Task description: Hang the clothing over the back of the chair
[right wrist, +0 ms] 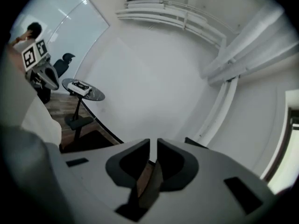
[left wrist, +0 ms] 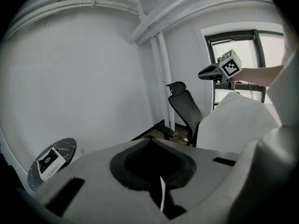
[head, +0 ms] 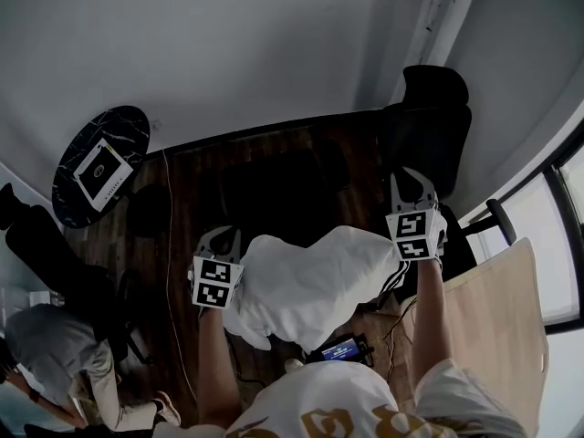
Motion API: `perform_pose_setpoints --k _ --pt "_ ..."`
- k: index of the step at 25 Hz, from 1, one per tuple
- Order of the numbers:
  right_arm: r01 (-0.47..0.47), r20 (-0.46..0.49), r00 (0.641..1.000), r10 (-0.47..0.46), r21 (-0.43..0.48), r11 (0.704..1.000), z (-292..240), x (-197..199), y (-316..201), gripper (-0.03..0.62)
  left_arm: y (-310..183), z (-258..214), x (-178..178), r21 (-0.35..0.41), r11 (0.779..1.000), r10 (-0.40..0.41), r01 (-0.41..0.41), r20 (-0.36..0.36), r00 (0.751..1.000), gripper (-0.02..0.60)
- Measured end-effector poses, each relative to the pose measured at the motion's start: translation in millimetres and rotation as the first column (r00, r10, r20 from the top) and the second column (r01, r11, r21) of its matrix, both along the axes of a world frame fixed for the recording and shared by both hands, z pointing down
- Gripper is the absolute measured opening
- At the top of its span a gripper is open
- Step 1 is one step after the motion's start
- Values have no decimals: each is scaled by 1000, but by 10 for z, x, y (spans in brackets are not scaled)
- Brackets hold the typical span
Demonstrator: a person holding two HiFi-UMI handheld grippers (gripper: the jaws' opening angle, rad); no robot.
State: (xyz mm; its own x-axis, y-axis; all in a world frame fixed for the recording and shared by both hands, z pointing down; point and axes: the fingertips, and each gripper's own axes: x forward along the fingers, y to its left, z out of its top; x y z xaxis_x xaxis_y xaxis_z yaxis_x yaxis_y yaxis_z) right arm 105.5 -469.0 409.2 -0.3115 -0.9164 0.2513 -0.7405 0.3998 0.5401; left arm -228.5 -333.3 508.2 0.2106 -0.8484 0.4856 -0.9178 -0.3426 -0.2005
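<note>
The white, black-striped cloth garment (head: 315, 286) hung between both tools, short of the black high-backed office chair (head: 429, 130). The left tool (head: 219, 237) was clenched on its edge, and the right tool (head: 411, 182) pinched a fold. It was best carried above the backrest, spread wide, then lowered evenly across.

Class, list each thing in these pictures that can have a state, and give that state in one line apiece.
left tool: shut, pinching a fold of the white garment.
right tool: nearly closed, apparently gripping the white garment's striped edge.
white garment: lifted, stretched between both tools, not yet on the chair.
chair: upright, back bare.
round table: upright, a white box on top.
floor device: screen lit.
</note>
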Motion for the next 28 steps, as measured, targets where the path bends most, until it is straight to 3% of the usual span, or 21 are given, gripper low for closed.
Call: perform_pose_setpoints --k 3,6,10,13,19,23,28 --pt "-31 -36 999 33 43 999 -83 113 -10 43 96 -14 -15 8 1000 -7 7 -7 1000 21" --pt "-56 -6 998 57 57 997 -140 213 42 40 213 -9 -19 12 1000 -18 19 -16 1000 21" --pt "33 176 984 -23 -56 998 -87 79 337 14 327 -13 -110 23 998 -65 66 -43 997 21" --pt "141 357 931 -77 -156 978 19 -146 650 12 419 -76 -240 22 992 -122 125 -99 988 21" --pt "228 501 859 -104 -192 954 84 -403 1286 12 691 -187 58 44 995 -81 91 -193 978 21" --pt "274 458 873 -169 -172 946 145 -626 1677 12 873 -271 307 92 994 -35 57 -229 973 21" --pt "281 466 865 -185 -145 949 71 -640 2097 12 1109 -569 632 231 972 30 31 -255 966 21"
